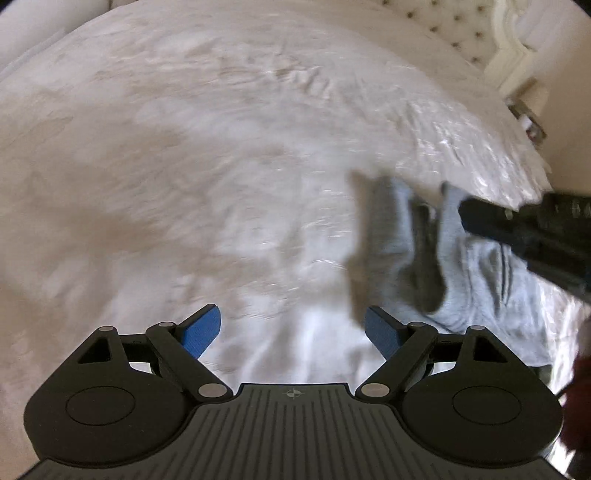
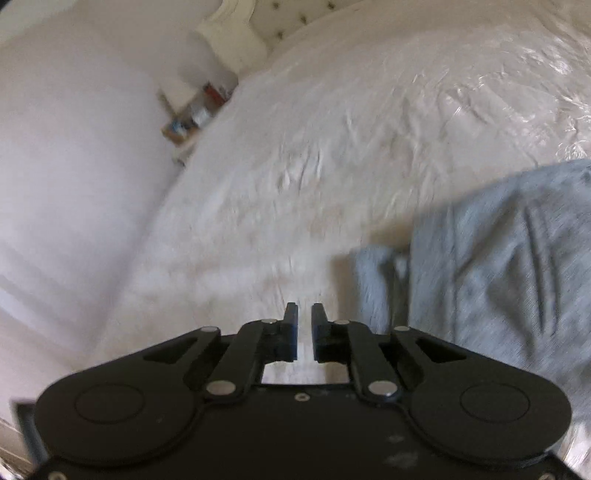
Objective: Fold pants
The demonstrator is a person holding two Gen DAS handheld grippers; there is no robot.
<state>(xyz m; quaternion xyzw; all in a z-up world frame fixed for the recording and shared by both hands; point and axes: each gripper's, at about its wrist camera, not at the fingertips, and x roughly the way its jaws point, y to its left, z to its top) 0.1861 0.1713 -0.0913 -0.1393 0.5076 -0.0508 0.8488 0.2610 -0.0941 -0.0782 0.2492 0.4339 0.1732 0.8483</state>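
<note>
Grey pants [image 1: 436, 251] lie bunched on the white bed at the right of the left wrist view. They also show at the right of the right wrist view [image 2: 498, 258]. My left gripper [image 1: 291, 332] is open and empty above the bedsheet, left of the pants. My right gripper [image 2: 304, 325] has its jaws nearly closed with a narrow gap and nothing between them; it is left of the pants' edge. Its dark body [image 1: 535, 229] shows over the pants in the left wrist view.
A white wrinkled bedsheet [image 1: 184, 166] covers the bed. A tufted headboard [image 1: 454, 33] is at the far end. A small bedside shelf [image 2: 192, 114] with objects stands beside the bed by the white wall [image 2: 66, 166].
</note>
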